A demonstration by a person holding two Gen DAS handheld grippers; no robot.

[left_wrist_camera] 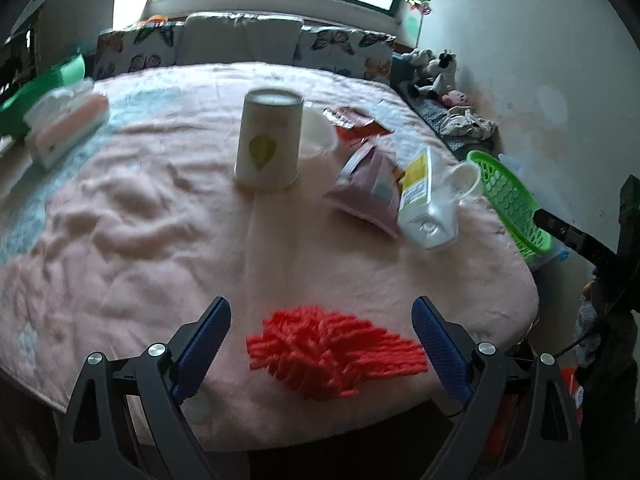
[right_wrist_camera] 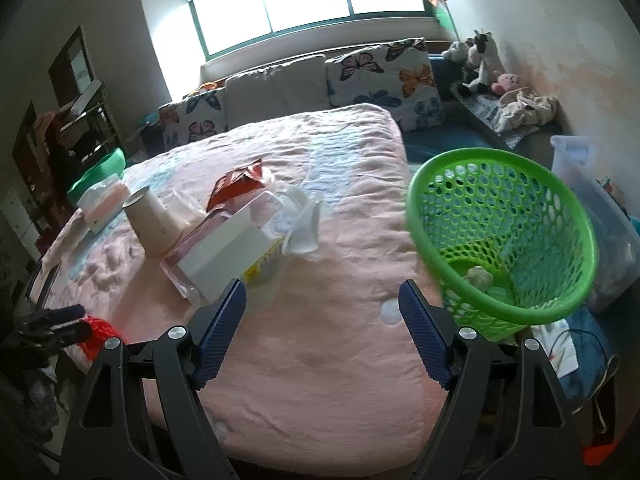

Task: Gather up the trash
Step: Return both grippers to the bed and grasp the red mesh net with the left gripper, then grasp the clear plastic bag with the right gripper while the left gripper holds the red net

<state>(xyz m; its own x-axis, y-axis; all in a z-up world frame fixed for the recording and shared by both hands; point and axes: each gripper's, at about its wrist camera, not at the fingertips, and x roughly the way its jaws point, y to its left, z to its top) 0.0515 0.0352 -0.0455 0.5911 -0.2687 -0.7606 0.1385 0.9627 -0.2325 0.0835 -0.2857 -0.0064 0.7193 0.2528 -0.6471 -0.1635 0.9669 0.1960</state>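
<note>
Both tongs gape empty; only the right view shows inside the green basket (right_wrist_camera: 500,240).

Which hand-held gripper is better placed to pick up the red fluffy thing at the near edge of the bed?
Left. The left hand-held gripper is open with the red fluffy thing between its fingers. The right hand-held gripper faces bare blanket beside the green basket.

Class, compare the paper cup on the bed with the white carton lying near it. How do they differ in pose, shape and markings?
The paper cup stands upside down on its rim; the white carton lies on its side. The paper cup is round and tapered; the white carton is boxy with flat faces. The paper cup bears a green leaf mark; the white carton carries a yellow label. Both are pale containers resting on the pink blanket.
</note>
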